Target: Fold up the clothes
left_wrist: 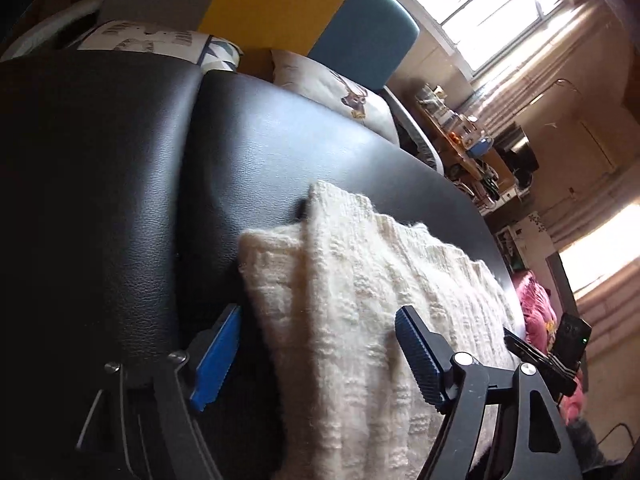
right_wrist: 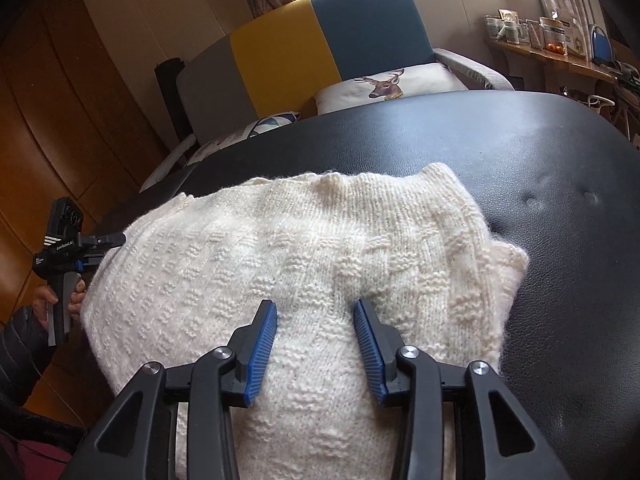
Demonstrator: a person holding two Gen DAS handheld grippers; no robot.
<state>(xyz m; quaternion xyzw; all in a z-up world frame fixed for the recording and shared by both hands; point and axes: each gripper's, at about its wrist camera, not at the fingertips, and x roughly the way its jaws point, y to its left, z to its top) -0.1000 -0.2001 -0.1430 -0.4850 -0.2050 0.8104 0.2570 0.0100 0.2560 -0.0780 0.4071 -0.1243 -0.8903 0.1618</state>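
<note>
Left tool (left_wrist: 320, 336) jaws wide apart, straddling edge of cream knit sweater (left_wrist: 360, 288), nothing gripped. Sweater lies folded on black leather table (left_wrist: 260, 132) (grain visible). Deer-print cushion (left_wrist: 340, 92) beyond; right tool (left_wrist: 540, 354) at sweater's far edge.

left wrist view: sits low behind the left gripper (left_wrist: 320, 356), tipped sideways, very close to the white sweater (left_wrist: 360, 280) | right wrist view: behind the right gripper (right_wrist: 316, 344), looking down and forward, close | both see: sweater, black table (right_wrist: 520, 152), maybe the same deer pillow (right_wrist: 392, 84)
</note>
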